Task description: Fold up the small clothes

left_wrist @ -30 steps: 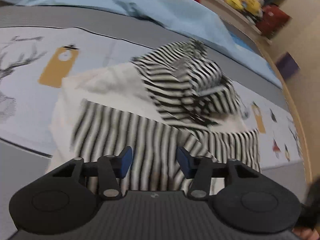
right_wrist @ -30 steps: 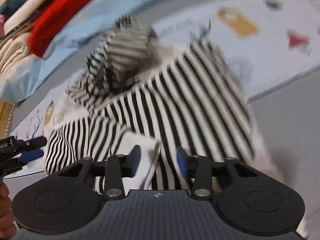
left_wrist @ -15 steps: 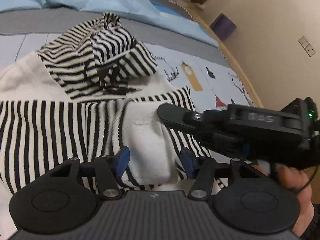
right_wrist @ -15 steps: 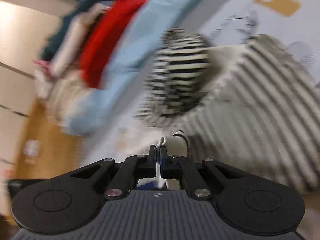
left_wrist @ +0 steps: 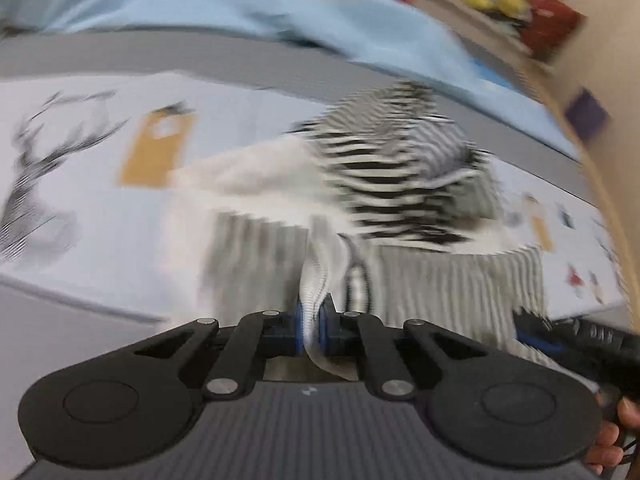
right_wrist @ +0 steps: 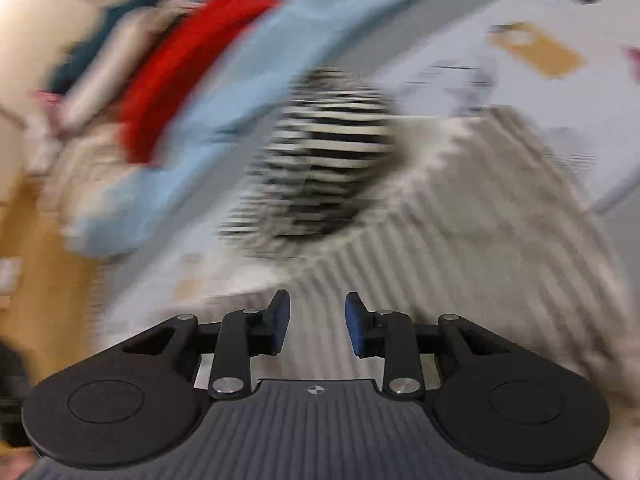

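The striped hoodie (left_wrist: pixel 384 184) is lying on a printed mat (left_wrist: pixel 100 184) that's covering the grey desk (left_wrist: pixel 120 56), roughly mid-mat. Its long axis is running from the near edge toward the far edge, with the bunched-up hood (right_wrist: pixel 332 152) pointing at the far side where a light blue cloth (left_wrist: pixel 248 12) and something red (right_wrist: pixel 180 64) are sitting. The striped body (right_wrist: pixel 460 240) is spreading out toward the near edge, and a plain white part (left_wrist: pixel 244 168) is poking out on the left side next to the hood.

The left tool (left_wrist: pixel 310 330) is pinching a white ribbed bit of the hoodie, probably a cuff (left_wrist: pixel 320 276), with its blue pads (left_wrist: pixel 298 328) squeezing the fabric on both sides. That cuff is sitting over the striped body at the near edge.

The right tool (right_wrist: pixel 316 322) is hovering over the striped body with its fingers spread apart and nothing between them. In the left wrist view it's showing up at the right edge, near the hoodie's right corner.

Both views are pretty motion-blurred, so finer details of the folds are hard to make out.
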Available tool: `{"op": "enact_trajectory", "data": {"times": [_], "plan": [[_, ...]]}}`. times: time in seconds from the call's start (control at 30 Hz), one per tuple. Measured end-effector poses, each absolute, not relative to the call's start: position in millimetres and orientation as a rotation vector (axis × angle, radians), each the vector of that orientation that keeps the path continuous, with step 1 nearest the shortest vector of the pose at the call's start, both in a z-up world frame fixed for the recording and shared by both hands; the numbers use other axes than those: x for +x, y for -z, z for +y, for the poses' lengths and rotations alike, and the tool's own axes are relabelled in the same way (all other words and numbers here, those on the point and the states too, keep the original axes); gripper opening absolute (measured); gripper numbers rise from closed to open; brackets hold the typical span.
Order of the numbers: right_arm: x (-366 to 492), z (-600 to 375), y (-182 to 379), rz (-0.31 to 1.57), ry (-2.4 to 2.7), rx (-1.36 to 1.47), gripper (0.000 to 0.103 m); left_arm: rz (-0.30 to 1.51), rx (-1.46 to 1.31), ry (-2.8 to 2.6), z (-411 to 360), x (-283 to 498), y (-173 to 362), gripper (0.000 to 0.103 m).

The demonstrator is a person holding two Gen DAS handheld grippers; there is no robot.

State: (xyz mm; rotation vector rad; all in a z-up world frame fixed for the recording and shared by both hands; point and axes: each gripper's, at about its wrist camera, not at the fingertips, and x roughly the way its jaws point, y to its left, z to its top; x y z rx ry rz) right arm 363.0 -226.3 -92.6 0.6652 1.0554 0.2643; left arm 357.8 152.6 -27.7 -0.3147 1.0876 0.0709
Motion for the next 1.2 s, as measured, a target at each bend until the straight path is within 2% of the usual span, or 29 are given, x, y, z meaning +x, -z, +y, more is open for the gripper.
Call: {"op": "enact_trajectory", "data": {"times": [0.2, 0.27, 0.4, 0.63, 0.87, 1.03, 1.2], "plan": [[357, -254, 124, 1.178, 0.044, 0.628, 0.031, 1.175, -0.225, -0.187, 179, 356, 42, 0.012], [358, -254, 124, 1.179, 0.042, 0.613, 0.03, 1.156, -0.238, -0.183, 183, 354, 40, 0.017], [357, -253, 121, 1.168, 0.052, 0.583, 0.03, 1.11, -0.31, -0.083, 177, 352, 32, 0.017], [359, -260, 120, 1.169, 0.093, 0.533, 0.031, 1.293, -0.161, -0.05, 155, 361, 88, 0.017], [358, -258, 105, 1.099, 0.053, 0.514, 0.031, 1.152, -0.283, -0.094, 172, 359, 53, 0.021], [359, -259, 121, 1.189, 0.051, 0.517, 0.031, 1.156, -0.304, -0.132, 178, 360, 57, 0.021], [356, -259, 115, 1.157, 0.075, 0.503, 0.031, 1.206, -0.29, -0.181, 184, 361, 74, 0.021]]}}
